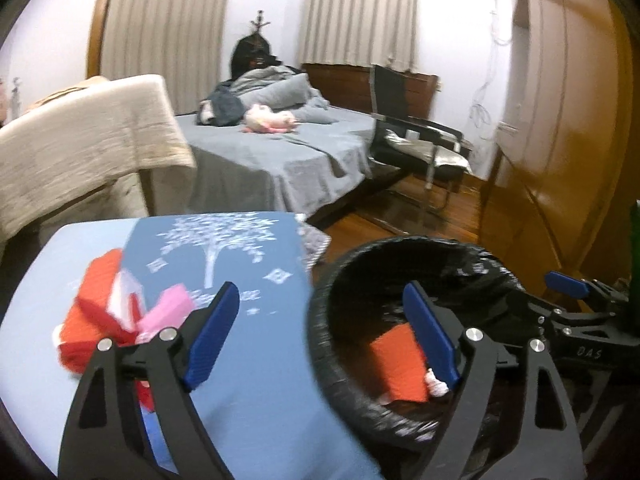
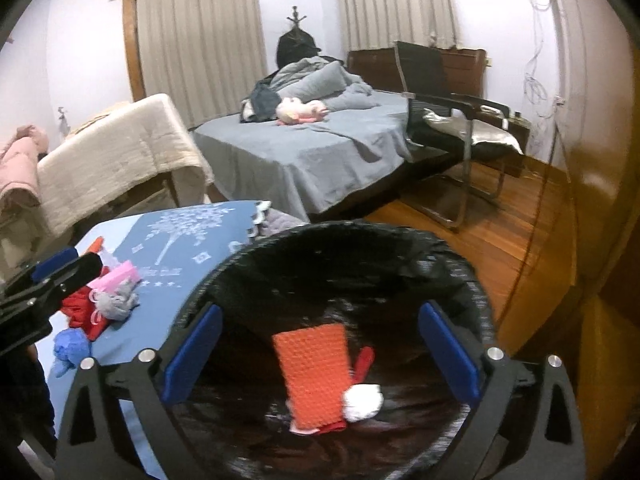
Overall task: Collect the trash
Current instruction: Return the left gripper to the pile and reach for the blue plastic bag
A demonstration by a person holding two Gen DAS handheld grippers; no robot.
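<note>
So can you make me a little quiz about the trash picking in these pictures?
1. True or false: the black-lined round trash bin is empty.
2. Which gripper hangs over the bin: A left gripper, B right gripper?
3. What colour is the bumpy flat packet inside the bin?

Key: 1 false, it holds the packet and a white crumpled wad; 2 B; 3 orange.

A grey-sheeted bed (image 2: pixel 304 148) is filling the room's middle, with a pink plush toy (image 2: pixel 300 111) lying on it (near the rumpled pillows (image 2: pixel 320 78)). A black chair (image 2: pixel 448 92) is standing just beside the bed, and a cream blanket (image 2: pixel 116 156) is hanging on its other side.
</note>
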